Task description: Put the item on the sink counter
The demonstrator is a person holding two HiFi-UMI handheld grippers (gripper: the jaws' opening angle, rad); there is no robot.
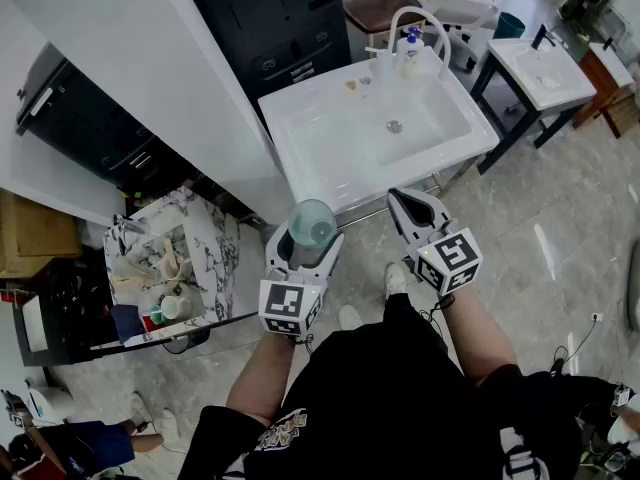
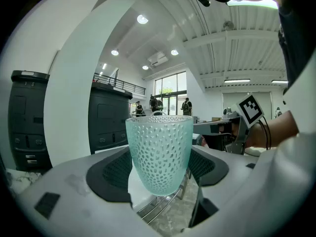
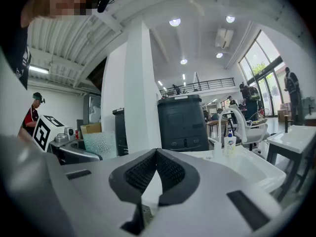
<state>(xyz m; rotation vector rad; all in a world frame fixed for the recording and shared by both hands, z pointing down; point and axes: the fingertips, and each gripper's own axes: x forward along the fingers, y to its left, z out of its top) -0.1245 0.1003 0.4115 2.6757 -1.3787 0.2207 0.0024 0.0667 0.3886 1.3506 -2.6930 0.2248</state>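
Currently gripping a pale-teal dimpled glass tumbler (image 2: pixel 159 152) in the left gripper (image 1: pixel 306 243), with both ribbed pads pressed against its sides near the base. Held upright, mouth up, clear of any surface, just short of the front edge of the white sink counter (image 1: pixel 300 108) and above the grey marble-look floor (image 1: pixel 560 218). Not yet over the basin (image 1: pixel 360 138). Beside it, to the right and apart, the right gripper (image 1: pixel 420 208): pressed together at the tips, pinching nothing, aimed toward the same counter edge. Farther back, at the counter's rear rim, a soap pump bottle (image 1: pixel 409 53).
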